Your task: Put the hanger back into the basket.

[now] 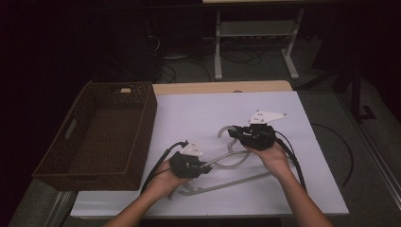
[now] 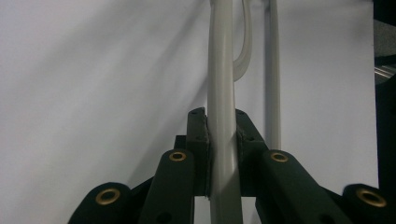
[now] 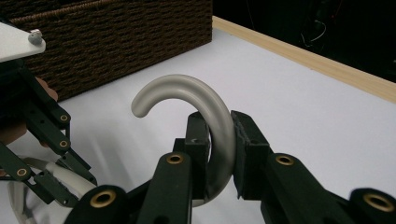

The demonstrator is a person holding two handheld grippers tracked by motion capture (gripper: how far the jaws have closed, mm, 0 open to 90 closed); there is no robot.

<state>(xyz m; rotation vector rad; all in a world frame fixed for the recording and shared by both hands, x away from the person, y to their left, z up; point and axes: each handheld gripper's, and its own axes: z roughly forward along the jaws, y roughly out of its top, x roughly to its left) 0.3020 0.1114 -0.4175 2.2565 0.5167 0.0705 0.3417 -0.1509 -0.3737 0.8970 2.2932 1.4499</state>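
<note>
Over at nine o'clock sits the woven basket [image 1: 101, 137], dark brown, on the left edge of the table [image 1: 198, 113]. Moving in, at about seven o'clock of the white sheet, the left gripper [image 1: 206, 167] has its jaws clamped tight on a grey bar of the hanger [image 1: 231, 163]; the left gripper view shows the bar [image 2: 223, 140] squeezed between both pads. The hanger lies across the middle of the table, its long bottom bar [image 1: 227, 183] towards six o'clock. On to the right: the right gripper [image 1: 235, 134], near centre, is closed on the hanger's hook [image 3: 205, 116], which curls up and over towards the basket [image 3: 116, 42].
</note>
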